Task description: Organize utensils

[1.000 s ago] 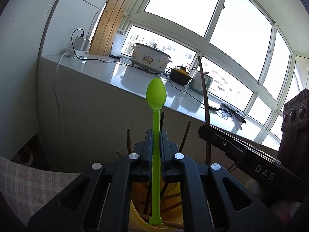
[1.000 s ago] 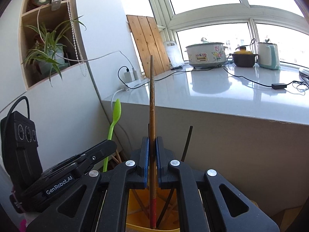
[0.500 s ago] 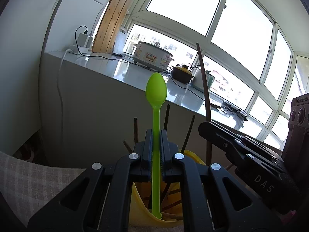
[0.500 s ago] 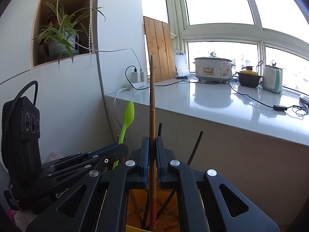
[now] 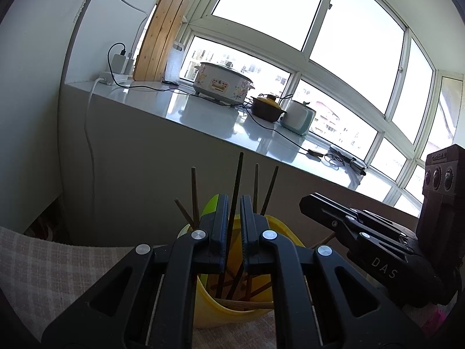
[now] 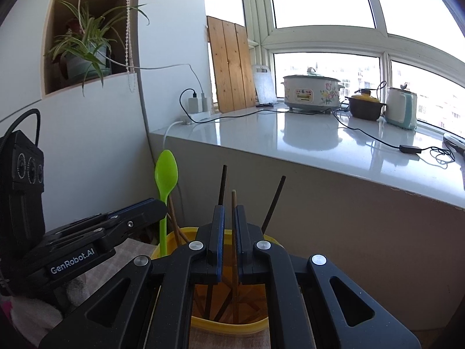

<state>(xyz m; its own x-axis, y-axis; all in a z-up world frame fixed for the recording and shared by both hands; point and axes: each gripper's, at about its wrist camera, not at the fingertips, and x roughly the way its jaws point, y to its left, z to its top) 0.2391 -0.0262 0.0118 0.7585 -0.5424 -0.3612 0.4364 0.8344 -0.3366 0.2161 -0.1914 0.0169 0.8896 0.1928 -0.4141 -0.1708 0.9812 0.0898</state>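
Note:
A yellow holder (image 5: 232, 311) (image 6: 226, 324) stands right below both grippers with several chopsticks in it. My left gripper (image 5: 234, 203) is slightly open; a dark chopstick (image 5: 237, 180) stands loose in the gap between its fingers. The green spoon (image 6: 165, 180) now stands in the holder, its bowl up, partly hidden behind the left finger (image 5: 212, 208). My right gripper (image 6: 228, 213) is slightly open; a wooden chopstick (image 6: 233, 203) stands loose in its gap inside the holder. The left gripper also shows in the right wrist view (image 6: 136, 212).
A checked cloth (image 5: 58, 264) covers the table under the holder. Behind it a white counter (image 6: 319, 142) carries a rice cooker (image 6: 311, 91), a brown pot (image 6: 364, 106), a kettle (image 6: 402, 109), cables and a wooden board (image 6: 231, 64). A plant (image 6: 84, 52) sits in a wall niche.
Both grippers have opened a little and lowered. The green spoon and the wooden chopstick were let go and dropped into the yellow holder.

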